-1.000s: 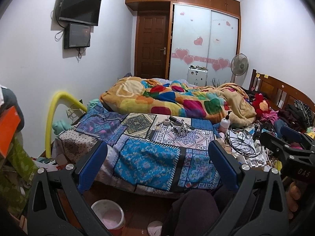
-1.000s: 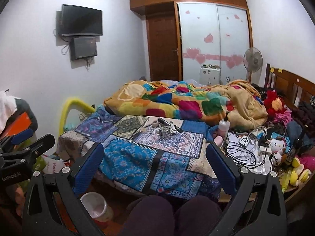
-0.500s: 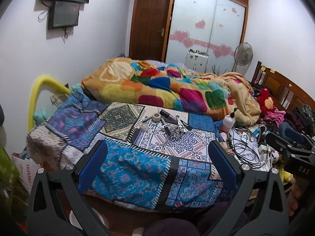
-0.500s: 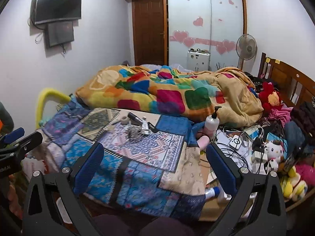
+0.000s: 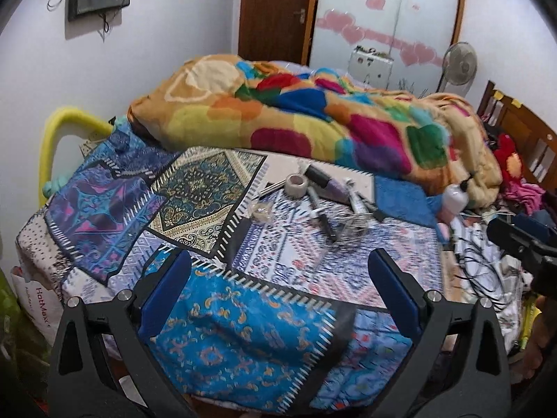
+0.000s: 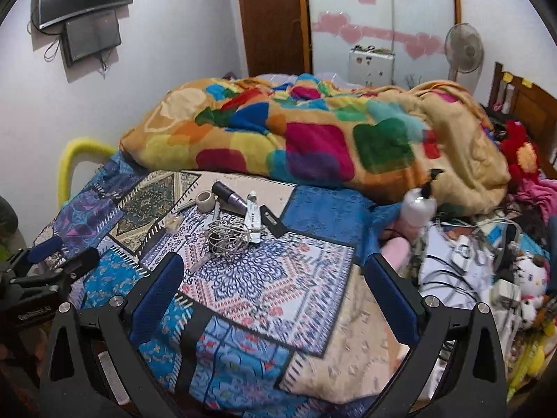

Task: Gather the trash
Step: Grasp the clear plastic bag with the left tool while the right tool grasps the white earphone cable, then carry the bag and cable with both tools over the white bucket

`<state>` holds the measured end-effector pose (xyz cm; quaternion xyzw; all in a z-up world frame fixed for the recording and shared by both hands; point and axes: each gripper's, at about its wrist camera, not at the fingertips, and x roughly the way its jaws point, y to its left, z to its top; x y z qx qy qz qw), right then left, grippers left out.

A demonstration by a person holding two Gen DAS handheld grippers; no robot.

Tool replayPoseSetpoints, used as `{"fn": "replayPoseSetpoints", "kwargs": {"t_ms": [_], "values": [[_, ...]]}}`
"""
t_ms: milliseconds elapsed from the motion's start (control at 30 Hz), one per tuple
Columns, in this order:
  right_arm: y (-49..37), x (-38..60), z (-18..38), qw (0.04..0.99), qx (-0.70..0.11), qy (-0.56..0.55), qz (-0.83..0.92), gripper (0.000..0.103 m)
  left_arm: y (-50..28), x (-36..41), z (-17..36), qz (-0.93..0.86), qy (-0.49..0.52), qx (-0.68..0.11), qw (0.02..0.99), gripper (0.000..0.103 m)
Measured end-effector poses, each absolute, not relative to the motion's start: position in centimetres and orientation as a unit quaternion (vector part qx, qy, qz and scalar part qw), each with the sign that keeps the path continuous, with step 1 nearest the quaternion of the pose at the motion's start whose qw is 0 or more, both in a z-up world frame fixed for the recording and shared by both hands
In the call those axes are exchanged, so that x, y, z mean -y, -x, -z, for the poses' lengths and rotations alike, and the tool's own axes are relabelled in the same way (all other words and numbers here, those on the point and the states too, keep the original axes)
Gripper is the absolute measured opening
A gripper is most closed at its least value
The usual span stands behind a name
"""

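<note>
A small heap of clutter lies on the patterned bedspread (image 5: 216, 317): a tape roll (image 5: 296, 185), a dark tube with a purple end (image 6: 228, 195), a white tube (image 6: 252, 217), pens (image 5: 322, 214), a tangle of wire (image 6: 226, 237) and a clear wrapper (image 5: 261, 209). My left gripper (image 5: 278, 289) is open and empty, over the bed's near edge, short of the clutter. My right gripper (image 6: 275, 287) is open and empty, just in front of the wire tangle.
A colourful blanket (image 5: 313, 118) is piled behind the clutter. A pump bottle (image 6: 419, 202), cables (image 6: 459, 271), chargers and plush toys (image 6: 529, 278) crowd the bed's right side. A yellow foam arch (image 5: 59, 132) stands at the left wall. A white bag (image 5: 33, 299) sits on the floor.
Both grippers have moved forward and tilted down over the bed. The clutter now looks larger and nearer. The floor and the pink bin have dropped out of view. Both jaws stayed open.
</note>
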<state>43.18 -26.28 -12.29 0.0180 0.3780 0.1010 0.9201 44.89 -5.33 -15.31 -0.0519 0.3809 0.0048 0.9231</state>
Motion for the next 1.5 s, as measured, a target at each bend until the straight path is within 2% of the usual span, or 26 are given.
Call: {"fn": "replayPoseSetpoints", "kwargs": {"t_ms": [267, 433, 533, 667, 700, 733, 800, 900, 933, 1000, 1033, 1100, 1167, 1500], "values": [[-49.5, 23.7, 17.5, 0.889, -0.429, -0.056, -0.151, 0.102, -50.5, 3.7, 20.8, -0.019, 0.053, -0.409, 0.911, 0.103], [-52.8, 22.2, 20.9, 0.863, -0.467, -0.101, -0.164, 0.092, -53.4, 2.8, 23.5, -0.02, 0.052, -0.42, 0.906, 0.098], [-54.2, 21.5, 22.6, 0.85, -0.486, -0.115, -0.166, 0.077, -55.2, 2.3, 25.2, -0.012, 0.067, -0.432, 0.899, 0.089], [-55.3, 21.0, 24.1, 0.832, -0.509, -0.132, -0.174, 0.053, -57.3, 1.9, 26.8, -0.004, 0.082, -0.448, 0.89, 0.071], [-55.4, 20.9, 24.4, 0.829, -0.514, -0.131, -0.178, 0.05, -57.8, 1.8, 27.1, 0.001, 0.087, -0.452, 0.888, 0.067], [-55.3, 20.8, 24.5, 0.83, -0.513, -0.129, -0.176, 0.049, -58.4, 1.8, 27.4, 0.006, 0.092, -0.454, 0.886, 0.066], [-55.0, 20.9, 24.3, 0.837, -0.503, -0.128, -0.175, 0.036, -58.9, 1.9, 27.5, 0.005, 0.09, -0.448, 0.889, 0.064], [-54.6, 21.2, 23.9, 0.837, -0.499, -0.129, -0.182, 0.023, -59.7, 2.4, 27.5, 0.01, 0.078, -0.44, 0.894, 0.063], [-54.7, 21.4, 23.9, 0.837, -0.5, -0.129, -0.183, 0.022, -59.9, 2.6, 27.5, 0.011, 0.075, -0.44, 0.895, 0.062], [-54.4, 21.7, 23.7, 0.837, -0.499, -0.132, -0.184, 0.017, -60.3, 2.9, 27.6, 0.006, 0.067, -0.441, 0.895, 0.053], [-54.4, 21.9, 23.6, 0.837, -0.498, -0.132, -0.184, 0.017, -60.6, 3.1, 27.7, 0.002, 0.062, -0.443, 0.895, 0.049], [-54.1, 22.4, 23.3, 0.839, -0.496, -0.133, -0.18, 0.014, -60.7, 3.2, 27.9, -0.003, 0.058, -0.446, 0.893, 0.035], [-53.8, 22.5, 23.0, 0.841, -0.493, -0.135, -0.177, 0.011, -60.6, 3.3, 27.9, -0.002, 0.054, -0.442, 0.895, 0.03], [-52.2, 23.9, 21.7, 0.847, -0.493, -0.121, -0.158, 0.011, -57.1, 4.0, 26.6, 0.011, 0.061, -0.446, 0.893, 0.027]]}}
